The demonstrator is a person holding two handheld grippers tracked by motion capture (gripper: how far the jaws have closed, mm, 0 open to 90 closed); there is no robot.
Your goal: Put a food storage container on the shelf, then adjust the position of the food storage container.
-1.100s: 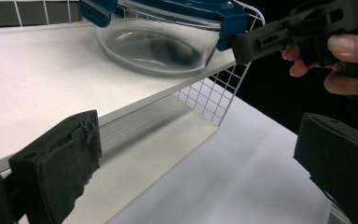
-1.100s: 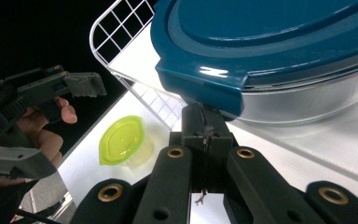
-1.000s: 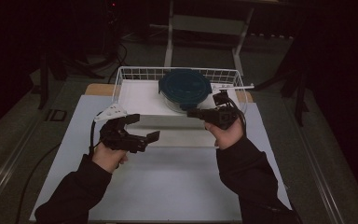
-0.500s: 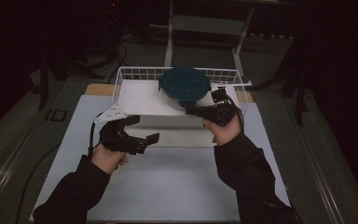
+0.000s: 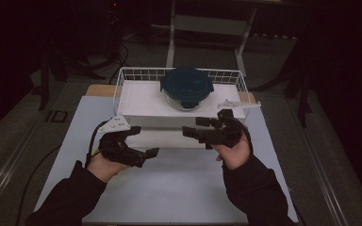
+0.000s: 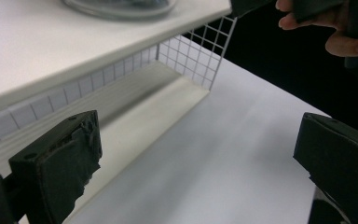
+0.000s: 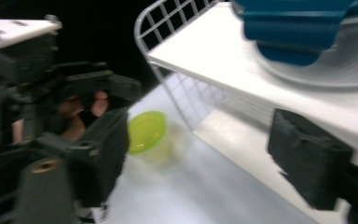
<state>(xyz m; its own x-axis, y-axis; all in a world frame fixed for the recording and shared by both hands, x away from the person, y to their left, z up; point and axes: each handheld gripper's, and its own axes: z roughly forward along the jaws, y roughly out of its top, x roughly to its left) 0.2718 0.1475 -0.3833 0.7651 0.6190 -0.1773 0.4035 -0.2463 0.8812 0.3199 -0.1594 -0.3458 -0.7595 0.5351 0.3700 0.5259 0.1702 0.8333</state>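
Note:
A round glass container with a dark teal lid (image 5: 187, 86) stands on a white board (image 5: 141, 99) inside a white wire basket (image 5: 122, 75). My right gripper (image 5: 191, 127) hovers just in front of the basket, below the container, pointing left. Its jaws have just been opening and stand open with nothing between them (image 7: 200, 163). My left gripper (image 5: 146, 140) is held at the basket's near left corner, open and empty (image 6: 200, 168), pointing right. In the right gripper view, a small yellow-green cup (image 7: 147, 133) sits on the table beside the left gripper (image 7: 51, 116).
A white mat (image 5: 169, 188) covers the table in front of the basket. Beyond the table are a dark floor, cables and metal stand legs (image 5: 172, 37). In the left gripper view, the basket's wire wall (image 6: 196, 56) is close ahead, with the other hand (image 6: 335, 28) at upper right.
The right gripper has drawn back from the container's edge toward the front and left, and its jaws now stand apart. The left gripper has stayed about where it was.

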